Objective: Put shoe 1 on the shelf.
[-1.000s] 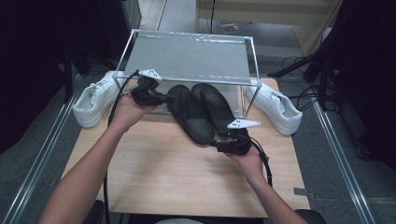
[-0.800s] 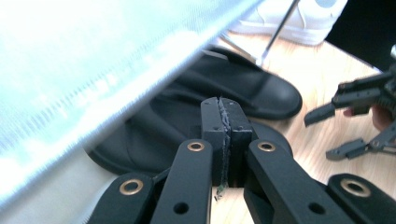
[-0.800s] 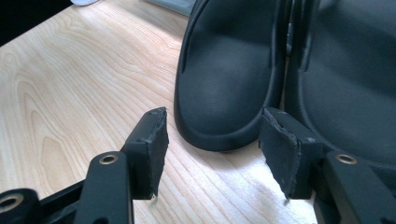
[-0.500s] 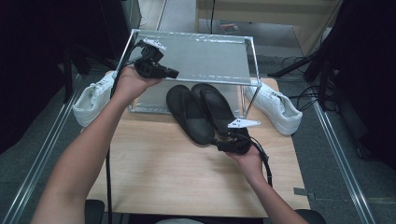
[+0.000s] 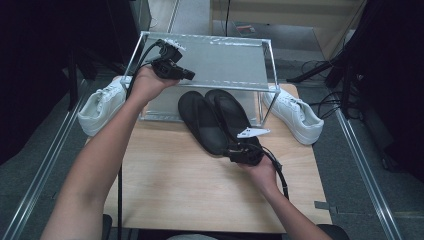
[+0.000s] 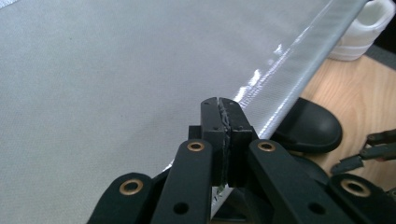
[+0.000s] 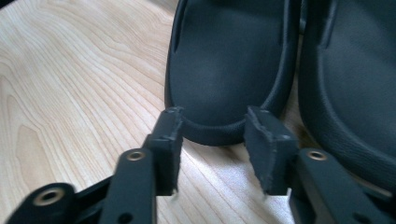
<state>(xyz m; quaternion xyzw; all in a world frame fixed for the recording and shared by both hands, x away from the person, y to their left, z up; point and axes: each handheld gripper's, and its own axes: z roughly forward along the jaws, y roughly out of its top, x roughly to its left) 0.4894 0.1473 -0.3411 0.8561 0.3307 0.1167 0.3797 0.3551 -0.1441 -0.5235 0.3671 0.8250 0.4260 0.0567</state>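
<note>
A light wooden table sits in the middle of the high view with dark floor on either side, and a clear box-like rack with a grey top stands across its far edge. Two black slippers lie side by side at the centre of the frame, their toes reaching under the rack; the left slipper ends just in front of the right gripper, which a hand holds low over the table right of centre. In the right gripper view its jaws stand partly apart, having just been closing, with the rounded heel of the left slipper between them; whether the pads yet press on the heel cannot be told. The right slipper lies touching or just beside the first one. The left gripper is held in the upper left of the high view, over the near left part of the rack's top, and in the left gripper view its jaws are pressed together with nothing between them. A white sneaker lies at the left end of the rack and another white sneaker at the right end.
</note>
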